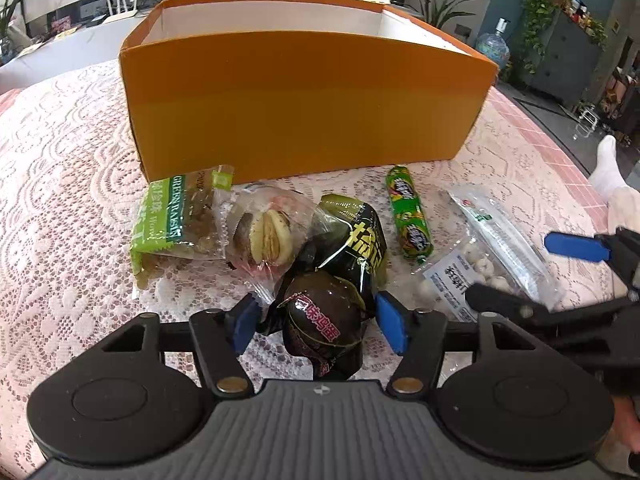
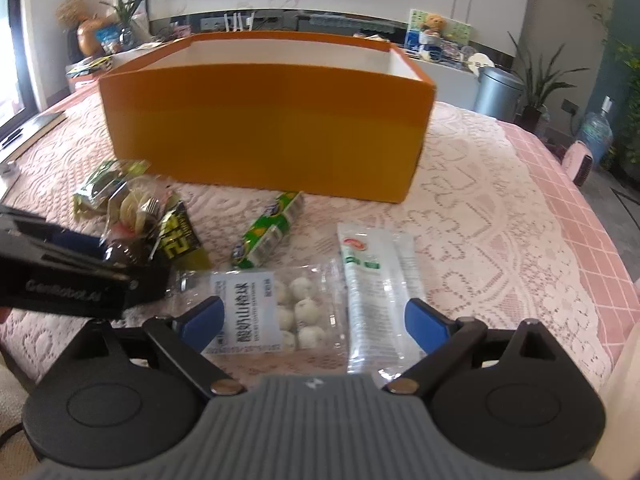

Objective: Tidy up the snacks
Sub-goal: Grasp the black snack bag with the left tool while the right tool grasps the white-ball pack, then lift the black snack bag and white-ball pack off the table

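Dark egg packet (image 1: 316,320) between spread left hand-held gripper (image 1: 318,322) pads, contact unclear; right hand-held gripper (image 2: 316,320) wide.

— Where's the left hand-held gripper (image 1: 316,326)?
— Low over the counter, jaws parted, blue pads (image 1: 390,326) flanking a dark round packet without clearly pressing it.
— The right hand-held gripper (image 2: 316,326)?
— Beside it toward the counter's right edge, jaws spread wide, blue fingertips (image 2: 426,326) gripping nothing.
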The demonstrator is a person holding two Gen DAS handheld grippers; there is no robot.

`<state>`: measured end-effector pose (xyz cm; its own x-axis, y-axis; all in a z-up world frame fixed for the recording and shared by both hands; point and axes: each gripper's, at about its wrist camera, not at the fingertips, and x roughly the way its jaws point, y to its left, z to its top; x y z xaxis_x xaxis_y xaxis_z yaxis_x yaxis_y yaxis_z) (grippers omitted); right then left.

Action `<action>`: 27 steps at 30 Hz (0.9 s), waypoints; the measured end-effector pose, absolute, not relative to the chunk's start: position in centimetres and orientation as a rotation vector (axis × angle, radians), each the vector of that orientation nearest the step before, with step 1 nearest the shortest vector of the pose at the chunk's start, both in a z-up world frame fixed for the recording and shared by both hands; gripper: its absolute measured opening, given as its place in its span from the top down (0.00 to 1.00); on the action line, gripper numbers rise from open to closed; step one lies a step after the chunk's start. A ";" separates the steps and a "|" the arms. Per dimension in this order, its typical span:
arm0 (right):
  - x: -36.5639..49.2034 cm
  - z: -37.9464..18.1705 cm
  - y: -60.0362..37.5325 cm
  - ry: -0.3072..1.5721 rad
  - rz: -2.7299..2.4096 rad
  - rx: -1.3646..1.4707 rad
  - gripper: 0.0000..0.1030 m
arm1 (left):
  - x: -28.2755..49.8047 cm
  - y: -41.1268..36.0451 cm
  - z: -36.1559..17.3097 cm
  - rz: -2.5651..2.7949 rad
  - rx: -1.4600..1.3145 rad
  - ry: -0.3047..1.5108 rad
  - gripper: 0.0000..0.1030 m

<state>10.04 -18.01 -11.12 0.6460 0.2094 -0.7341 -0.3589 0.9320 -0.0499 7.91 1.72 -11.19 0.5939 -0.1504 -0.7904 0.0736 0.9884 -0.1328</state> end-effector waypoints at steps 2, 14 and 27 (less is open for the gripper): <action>10.2 -11.1 -18.4 0.800 0.309 -0.194 0.09 | 7.6 1.4 -11.0 -0.137 -0.064 0.916 0.35; 8.3 -11.0 -16.6 0.871 0.438 -0.222 0.31 | 6.8 2.0 -10.2 -0.108 -0.044 0.914 0.39; 9.1 -11.1 -17.4 1.074 0.409 -0.014 0.25 | 6.4 1.9 -9.6 -0.108 -0.043 0.909 0.39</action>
